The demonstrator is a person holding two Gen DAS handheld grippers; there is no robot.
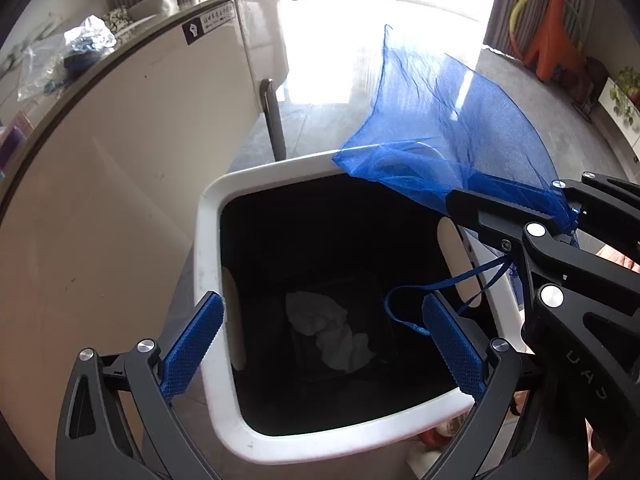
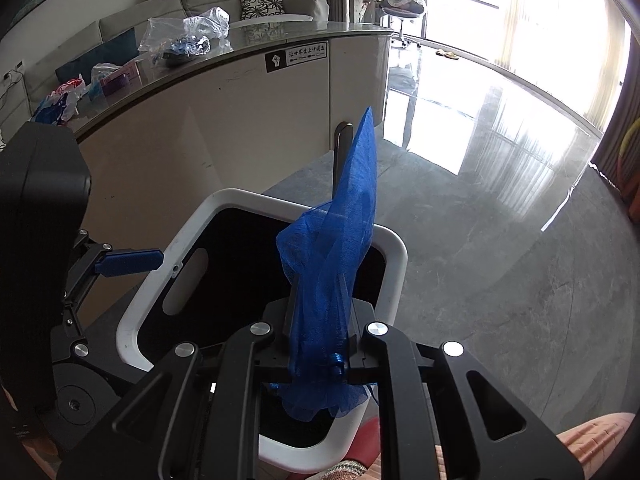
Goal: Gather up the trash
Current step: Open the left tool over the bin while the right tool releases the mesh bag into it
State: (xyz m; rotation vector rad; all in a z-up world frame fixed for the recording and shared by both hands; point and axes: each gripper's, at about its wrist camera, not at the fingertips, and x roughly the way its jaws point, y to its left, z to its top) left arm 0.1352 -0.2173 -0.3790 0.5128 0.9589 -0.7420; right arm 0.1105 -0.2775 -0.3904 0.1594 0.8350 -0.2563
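bin: white, rounded-square rim, dark inside, crumpled white tissue at bottom | mesh bag: sheer blue net, stands above bin | right tongs: clamped on mesh bag | left tongs: spread wide, empty, over bin

We find the mouth of the white-rimmed, black-lined square bin open to us from above. The curved cream table stands just beside it on one side, and the blue mesh bag drapes over its far rim.
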